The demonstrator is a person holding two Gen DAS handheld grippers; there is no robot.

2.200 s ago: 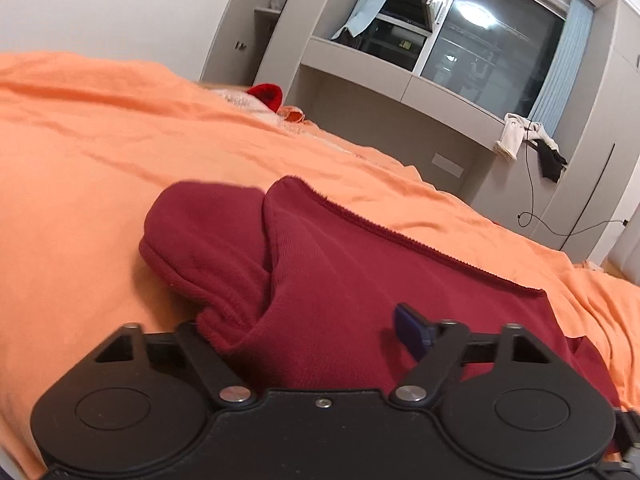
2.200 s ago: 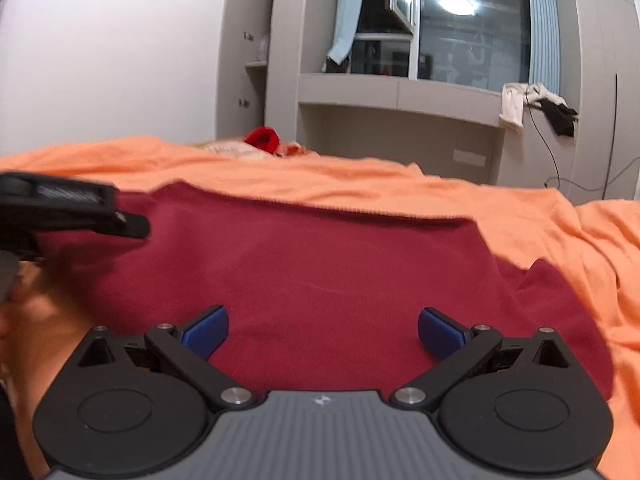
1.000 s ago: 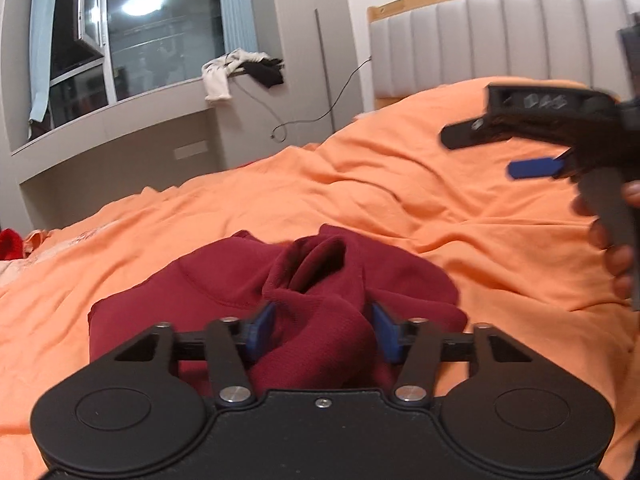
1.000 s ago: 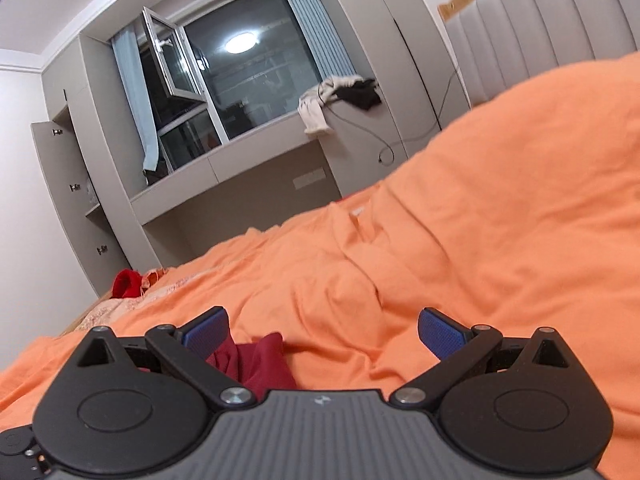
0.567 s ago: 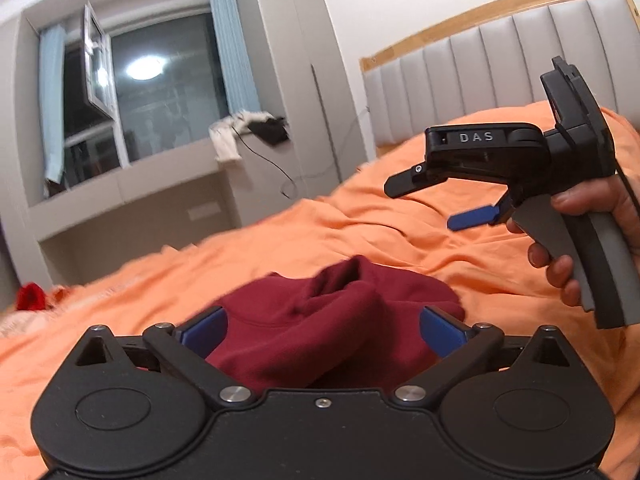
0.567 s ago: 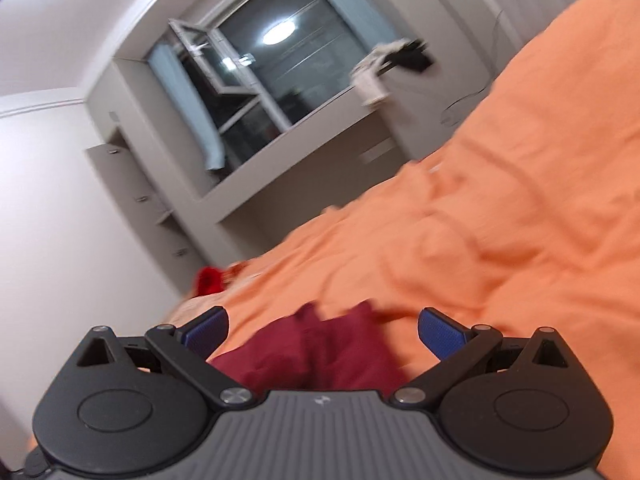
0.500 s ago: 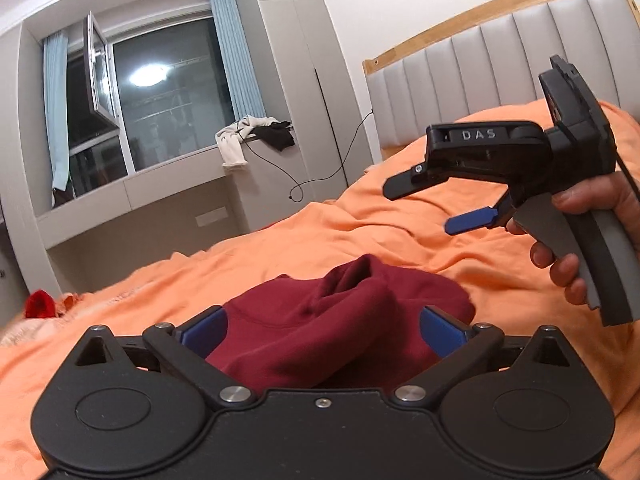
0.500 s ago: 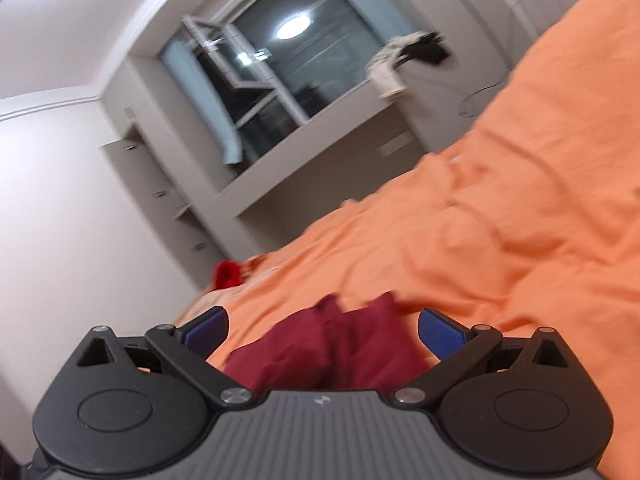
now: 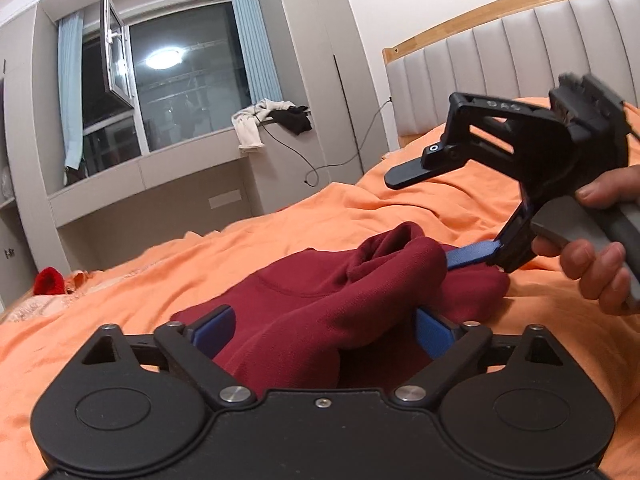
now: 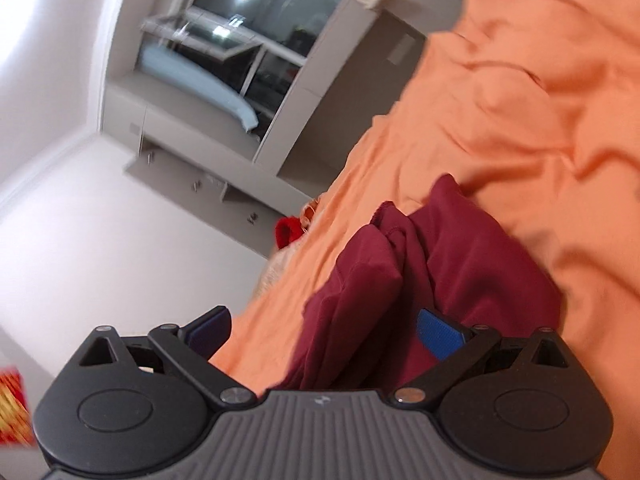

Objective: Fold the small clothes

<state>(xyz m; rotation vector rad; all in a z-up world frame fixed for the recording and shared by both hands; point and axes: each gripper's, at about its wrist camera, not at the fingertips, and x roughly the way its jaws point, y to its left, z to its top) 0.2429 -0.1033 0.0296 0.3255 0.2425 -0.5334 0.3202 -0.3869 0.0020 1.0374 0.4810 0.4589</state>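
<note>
Bunched maroon garment (image 9: 340, 300), loosely folded

ahead: blocked by bunched maroon garment (image 9: 344, 300) | right: crowded by right gripper (image 9: 452, 216) and hand (image 9: 600, 256) | elsewhere: open orange bedspread (image 9: 280, 232) is seen

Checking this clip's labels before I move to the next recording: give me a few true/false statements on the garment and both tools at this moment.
1. The dark red garment lies bunched on the orange bedcover. True.
2. The left tool is clamped shut on the garment. False: its jaws stand wide, cloth loose between them.
3. The right tool is in the left wrist view, held by a hand. True.
4. The garment is blue. False: only the tools' pads are blue.
5. The right tool grips the bedcover. False: open, holding nothing.
</note>
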